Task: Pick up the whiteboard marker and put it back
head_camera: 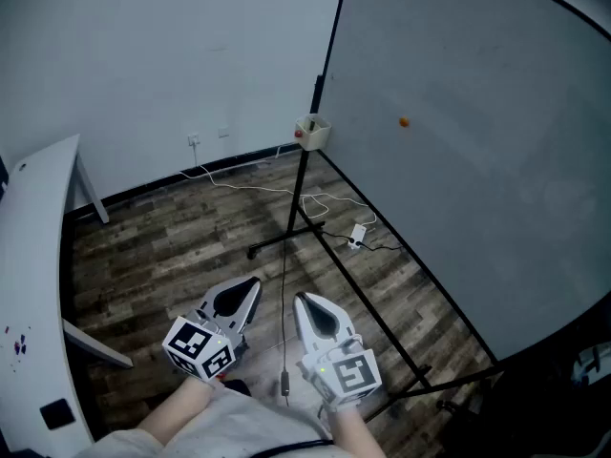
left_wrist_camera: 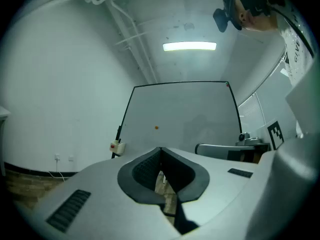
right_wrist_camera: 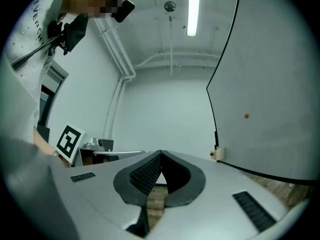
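Note:
A large whiteboard (head_camera: 477, 160) on a black stand fills the right of the head view, with a small orange dot (head_camera: 404, 121) stuck on it. A small white holder box (head_camera: 312, 132) hangs at its left edge with something red in it; I cannot tell if that is the marker. The box also shows in the left gripper view (left_wrist_camera: 116, 146) and the right gripper view (right_wrist_camera: 218, 154). My left gripper (head_camera: 251, 284) (left_wrist_camera: 160, 149) and right gripper (head_camera: 300, 300) (right_wrist_camera: 161, 153) are held low, side by side, well short of the board. Both are shut with nothing between the jaws.
A white table (head_camera: 29, 256) runs along the left, with a small black item (head_camera: 57, 413) on it. White cables (head_camera: 315, 201) and a plug adapter (head_camera: 357, 237) lie on the wood floor by the stand's legs (head_camera: 286, 241). Wall sockets (head_camera: 196, 141) sit behind.

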`<state>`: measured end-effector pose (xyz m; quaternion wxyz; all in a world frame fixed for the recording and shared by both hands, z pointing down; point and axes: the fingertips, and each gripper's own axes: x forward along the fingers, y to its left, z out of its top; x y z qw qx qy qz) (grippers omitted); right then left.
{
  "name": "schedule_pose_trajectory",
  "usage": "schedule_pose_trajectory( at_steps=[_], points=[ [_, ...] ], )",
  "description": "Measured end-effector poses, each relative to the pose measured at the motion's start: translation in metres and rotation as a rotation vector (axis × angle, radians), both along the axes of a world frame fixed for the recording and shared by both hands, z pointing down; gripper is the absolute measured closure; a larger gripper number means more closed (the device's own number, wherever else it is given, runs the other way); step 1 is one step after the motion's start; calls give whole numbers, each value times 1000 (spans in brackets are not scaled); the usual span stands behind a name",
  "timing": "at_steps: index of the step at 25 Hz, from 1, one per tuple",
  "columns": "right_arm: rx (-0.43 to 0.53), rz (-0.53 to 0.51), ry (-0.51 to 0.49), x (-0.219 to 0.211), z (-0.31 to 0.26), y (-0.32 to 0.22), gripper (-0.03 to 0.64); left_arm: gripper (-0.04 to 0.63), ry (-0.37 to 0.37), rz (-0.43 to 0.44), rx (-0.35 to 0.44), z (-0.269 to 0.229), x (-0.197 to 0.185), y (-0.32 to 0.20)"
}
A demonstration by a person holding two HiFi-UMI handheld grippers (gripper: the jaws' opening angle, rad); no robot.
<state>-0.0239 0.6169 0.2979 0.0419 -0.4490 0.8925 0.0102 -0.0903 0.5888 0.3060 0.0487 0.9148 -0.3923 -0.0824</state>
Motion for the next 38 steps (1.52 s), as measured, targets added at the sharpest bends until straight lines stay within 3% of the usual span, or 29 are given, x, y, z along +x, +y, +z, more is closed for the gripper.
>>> schedule_pose_trajectory(
  at_steps=[14, 29, 38],
  points=[
    [-21, 18, 2, 12, 21, -52, 598, 580, -26, -3, -32, 22, 10, -49],
    [-67, 57, 3, 14, 30, -252, 597, 580, -44, 63, -60, 32, 28, -246],
    [-59, 69, 3, -1, 34, -359, 597, 580, -36, 86, -57, 36, 12, -352]
  ],
)
